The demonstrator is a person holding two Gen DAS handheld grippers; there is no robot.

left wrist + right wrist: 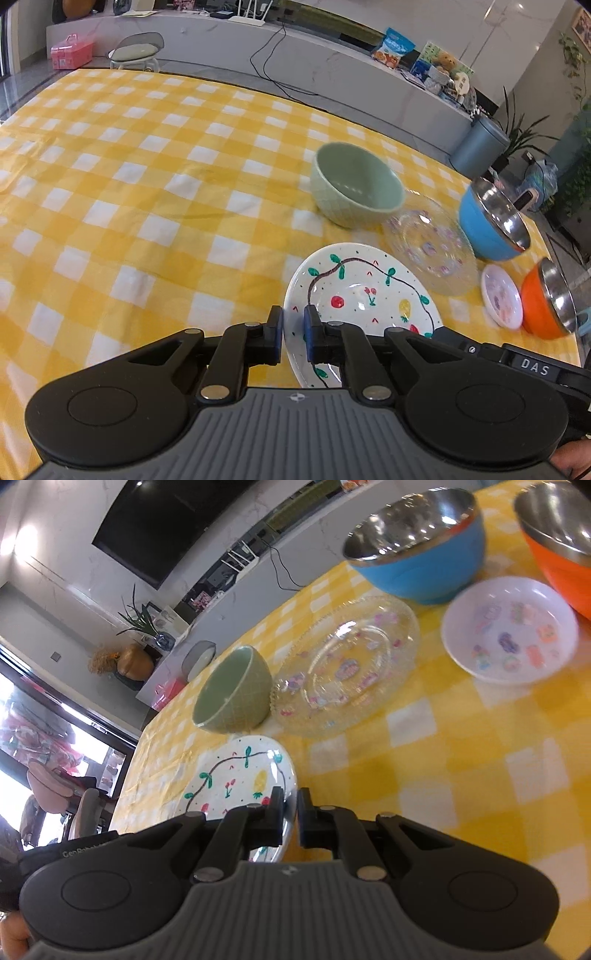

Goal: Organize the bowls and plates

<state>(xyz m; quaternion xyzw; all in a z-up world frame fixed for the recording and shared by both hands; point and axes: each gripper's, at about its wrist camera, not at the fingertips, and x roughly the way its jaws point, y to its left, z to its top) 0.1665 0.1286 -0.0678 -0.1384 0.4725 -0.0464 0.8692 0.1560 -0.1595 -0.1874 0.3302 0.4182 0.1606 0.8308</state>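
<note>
Left gripper (293, 323) pinches painted plate (354, 295) rim | right gripper (290, 805) grips opposite rim | green bowl (354, 184) beyond plate

"DAS" on right gripper (532, 365); partial "GenRobot" on left gripper (79, 853).

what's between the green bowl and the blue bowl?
The clear glass plate lies between green bowl and blue bowl; clearest in the right wrist view, also seen from the left wrist.

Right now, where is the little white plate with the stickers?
The little white plate sits on the yellow checked tablecloth at the right in both views, just below the blue bowl and orange bowl, beside the clear glass plate.
</note>
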